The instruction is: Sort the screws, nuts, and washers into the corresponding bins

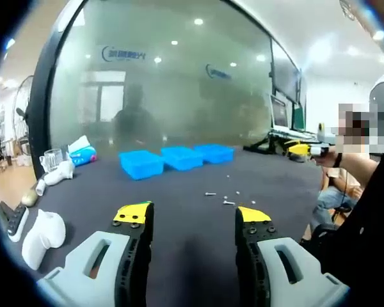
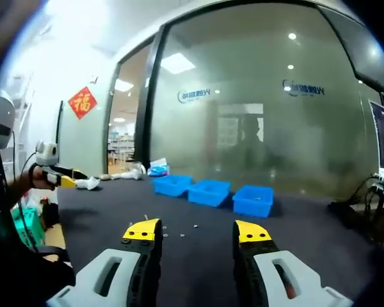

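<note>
Three blue bins stand in a row at the far side of the dark table: left bin (image 1: 141, 163), middle bin (image 1: 181, 157), right bin (image 1: 214, 153). Small screws and other metal parts (image 1: 228, 202) lie scattered on the table in front of them. My left gripper (image 1: 192, 214) is open and holds nothing, short of the parts. In the right gripper view the bins (image 2: 209, 192) sit ahead and loose metal parts (image 2: 195, 225) lie just beyond my right gripper (image 2: 197, 231), which is open with nothing in it. Each view catches the other gripper at its edge: right gripper (image 1: 301, 149), left gripper (image 2: 57, 174).
White objects (image 1: 41, 233), a remote (image 1: 16, 220), a glass cup (image 1: 51, 158) and a tissue pack (image 1: 83, 155) line the table's left end. A frosted glass wall (image 1: 179, 83) rises behind the bins. Monitors and cables (image 1: 281, 121) stand at the far right. A person's arm (image 1: 355, 169) holds the right gripper.
</note>
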The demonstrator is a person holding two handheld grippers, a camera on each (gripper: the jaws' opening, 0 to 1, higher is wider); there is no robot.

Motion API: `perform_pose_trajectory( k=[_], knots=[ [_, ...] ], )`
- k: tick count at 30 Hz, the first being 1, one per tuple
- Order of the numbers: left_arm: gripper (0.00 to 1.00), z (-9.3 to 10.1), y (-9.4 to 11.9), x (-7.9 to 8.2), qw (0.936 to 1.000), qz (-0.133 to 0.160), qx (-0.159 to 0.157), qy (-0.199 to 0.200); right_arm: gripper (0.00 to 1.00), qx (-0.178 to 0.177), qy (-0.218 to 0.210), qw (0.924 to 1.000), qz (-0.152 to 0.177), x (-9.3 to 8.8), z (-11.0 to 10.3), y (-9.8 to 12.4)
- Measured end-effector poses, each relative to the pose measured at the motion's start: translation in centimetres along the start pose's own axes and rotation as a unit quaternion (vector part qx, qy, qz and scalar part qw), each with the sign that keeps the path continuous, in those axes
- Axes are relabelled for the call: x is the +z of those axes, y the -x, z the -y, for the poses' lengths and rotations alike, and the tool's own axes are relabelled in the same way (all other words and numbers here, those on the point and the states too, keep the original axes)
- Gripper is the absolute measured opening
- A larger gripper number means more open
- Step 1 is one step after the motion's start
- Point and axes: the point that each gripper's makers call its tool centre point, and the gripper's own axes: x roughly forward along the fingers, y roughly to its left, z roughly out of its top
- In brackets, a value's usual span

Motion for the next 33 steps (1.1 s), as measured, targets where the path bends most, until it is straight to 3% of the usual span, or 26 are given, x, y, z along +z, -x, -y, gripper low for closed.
perform_pose_trajectory(
  k=[9,16,26,33],
  knots=[
    [0.49,-0.1,0.5,0.5,1.0000,0.002,0.002,-0.008,0.40,0.004,-0.015,0.9999,-0.002,-0.3,-0.1,0.7],
    [0.50,-0.3,0.7,0.7,0.9999,0.003,0.003,-0.010,0.40,0.031,-0.016,0.9994,-0.007,-0.6,-0.9,0.7],
    [0.50,-0.5,1.0,0.4,1.0000,-0.003,-0.001,-0.006,0.38,0.110,0.002,0.9932,-0.038,-1.8,-3.2,-0.1],
    [0.50,-0.5,1.2,0.1,1.0000,-0.006,-0.002,-0.007,0.38,0.138,0.014,0.9889,-0.052,-2.3,-4.2,-0.6]
  ],
)
